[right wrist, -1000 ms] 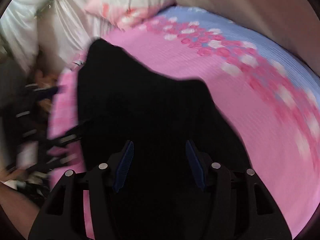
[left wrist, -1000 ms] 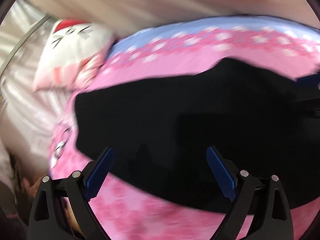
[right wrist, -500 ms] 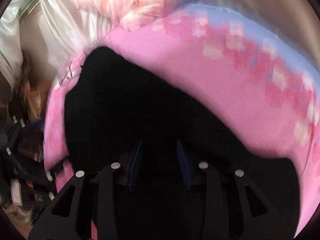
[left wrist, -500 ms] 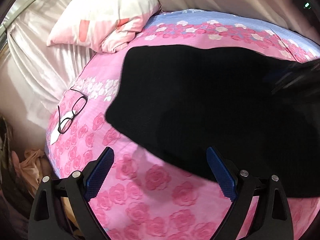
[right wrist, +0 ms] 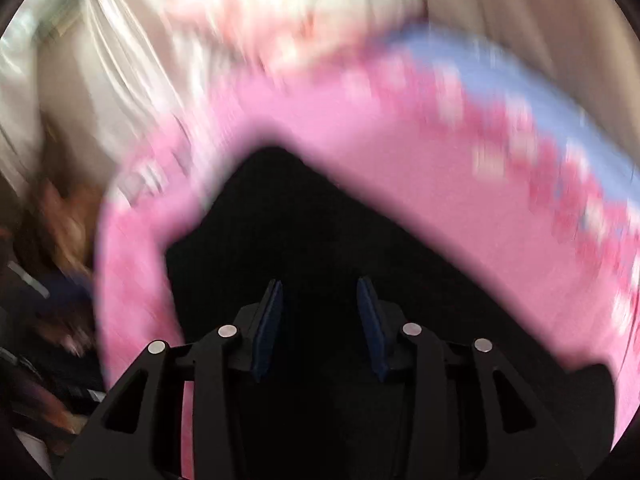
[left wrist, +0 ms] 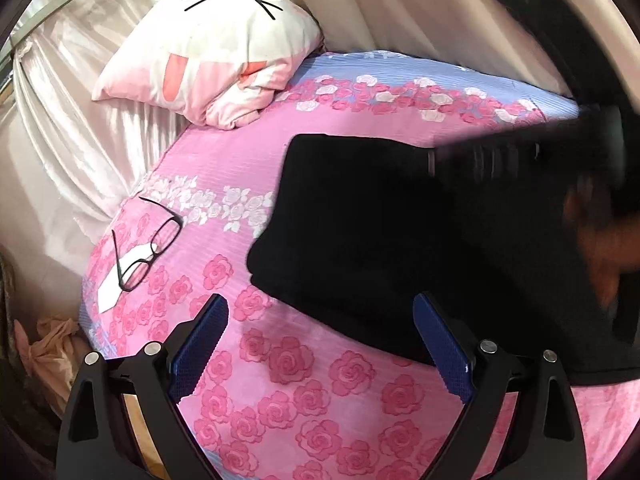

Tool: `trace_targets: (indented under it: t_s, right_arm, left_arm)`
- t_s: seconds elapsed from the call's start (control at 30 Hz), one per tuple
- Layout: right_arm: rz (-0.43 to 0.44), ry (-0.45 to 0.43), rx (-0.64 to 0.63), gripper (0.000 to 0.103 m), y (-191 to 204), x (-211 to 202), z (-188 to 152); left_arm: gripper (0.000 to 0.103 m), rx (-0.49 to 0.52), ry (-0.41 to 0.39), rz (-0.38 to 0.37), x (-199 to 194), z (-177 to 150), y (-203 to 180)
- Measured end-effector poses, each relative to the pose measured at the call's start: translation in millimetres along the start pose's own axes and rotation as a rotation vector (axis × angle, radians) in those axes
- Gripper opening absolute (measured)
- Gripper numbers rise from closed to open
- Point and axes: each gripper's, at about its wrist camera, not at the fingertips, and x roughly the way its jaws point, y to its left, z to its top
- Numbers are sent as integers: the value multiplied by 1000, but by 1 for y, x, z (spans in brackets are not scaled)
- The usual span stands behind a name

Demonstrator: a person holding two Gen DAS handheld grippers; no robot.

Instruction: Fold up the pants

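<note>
- Far left, I see eyeglasses (left wrist: 146, 248) on the pink rose bedsheet (left wrist: 304, 396), with a cat-face pillow (left wrist: 216, 52) beyond.
- My left gripper (left wrist: 320, 340) hangs with fingers spread wide, empty, over the sheet.
- The black pants (left wrist: 400, 248) lie spread across the bed, to the right.
- My right gripper (right wrist: 320, 324) has just been narrowing over the pants (right wrist: 304, 220); whether it pinches cloth, I cannot tell.

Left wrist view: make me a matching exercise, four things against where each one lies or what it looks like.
Things:
1. pillow
2. glasses
3. pants
4. left tongs

Descriptions:
A. black cloth spread on the bedspread
B. open, blue pads wide apart
C. at the head of the bed, cat face printed on it
D. near the bed's left edge, partly on a white paper

Pairs: 1-C, 2-D, 3-A, 4-B
</note>
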Motion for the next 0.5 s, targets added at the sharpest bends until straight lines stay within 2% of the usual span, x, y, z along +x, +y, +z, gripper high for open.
trace_targets:
  t_s: [0.03,0.1,0.17,0.2,0.27,0.3,0.37,0.4,0.43,0.47,0.5]
  right_arm:
    - [18,-40,22,35,-5,-6,-4]
    - [-11,-108,112,36,-13,-40,-15]
    - [-26,-238,203,37,-27,-95,-53]
    - [-37,-257,231,40,-30,-111,-72]
    - [-111,-240,320,40,-53,-135,-135]
    - [-174,-217,371,40,-67,-139,-171]
    - [-279,-128,492,40,-96,-140,-242]
    - [-314,-116,569,35,-114,-146,-279]
    - [-262,-188,617,29,-123,-164,-308]
    - [-271,-223,682,32,-132,-180,-334]
    - [-359,-201,764,32,-144,-200,-366]
  left_arm:
    - [92,2,2,-10,-1,2,-4]
    - [92,19,5,-5,-4,6,-12]
    - [92,40,-24,-14,-15,12,-25]
    - [92,49,-34,-24,-18,13,-30]
    - [92,84,-51,-53,-25,18,-52]
    - [92,110,-57,-68,-29,20,-68]
    - [92,155,-66,-97,-36,22,-99]
    - [92,174,-71,-119,-42,23,-116]
    - [92,195,-80,-142,-48,22,-133]
    - [92,232,-94,-175,-59,21,-159]
    - [92,262,-106,-196,-67,19,-178]
